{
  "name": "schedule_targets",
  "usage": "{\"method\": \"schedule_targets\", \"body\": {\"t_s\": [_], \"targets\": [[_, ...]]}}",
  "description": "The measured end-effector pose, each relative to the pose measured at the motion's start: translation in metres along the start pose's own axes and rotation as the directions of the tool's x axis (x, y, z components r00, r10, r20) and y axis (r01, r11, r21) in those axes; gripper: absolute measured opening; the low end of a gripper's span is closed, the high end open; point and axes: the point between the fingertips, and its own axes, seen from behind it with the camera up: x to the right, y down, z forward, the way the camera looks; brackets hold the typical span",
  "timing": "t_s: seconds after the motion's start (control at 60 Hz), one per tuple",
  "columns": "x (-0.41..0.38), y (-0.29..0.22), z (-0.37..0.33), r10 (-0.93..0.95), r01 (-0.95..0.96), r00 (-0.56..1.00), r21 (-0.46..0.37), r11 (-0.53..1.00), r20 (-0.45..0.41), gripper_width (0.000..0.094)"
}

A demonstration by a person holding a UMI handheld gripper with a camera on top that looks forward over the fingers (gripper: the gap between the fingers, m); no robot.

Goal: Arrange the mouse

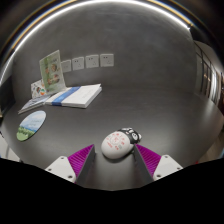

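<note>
A small white mouse with pink marks and a black-and-white part at its far right end lies on the grey table. It sits between the tips of my gripper. The fingers are open, with their magenta pads on either side of the mouse. The left pad is close to the mouse's left end, and the right pad stands a little off its right side. The mouse rests on the table.
A stack of books or booklets lies beyond the fingers to the left, with an upright card behind it. A round blue-green disc lies near the left. Several papers hang on the far wall.
</note>
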Motion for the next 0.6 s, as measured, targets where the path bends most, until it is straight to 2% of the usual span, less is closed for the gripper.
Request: {"method": "schedule_targets", "body": {"t_s": [0.183,0.25,0.317,0.4,0.417,0.433,0.517,0.6], "targets": [[-0.002,-0.022,0.036,0.003,-0.003,1.0,-0.027,1.0,-0.002,0.0805],[0.0,-0.028,0.044,0.013,-0.013,1.0,-0.02,1.0,-0.021,0.077],[0.0,-0.03,0.048,0.022,-0.022,0.999,-0.006,1.0,-0.038,0.0566],[0.001,-0.03,0.048,0.041,-0.04,0.996,0.009,0.999,-0.078,0.0501],[0.001,-0.03,0.048,0.045,-0.044,0.995,0.008,0.999,-0.085,0.0544],[0.001,-0.03,0.047,0.048,-0.048,0.995,0.009,0.999,-0.091,0.0471],[-0.002,-0.031,0.04,0.051,-0.052,0.992,-0.008,0.999,-0.114,0.0428],[-0.022,-0.066,0.014,0.027,-0.017,0.99,0.072,0.997,-0.141,0.0426]]}}
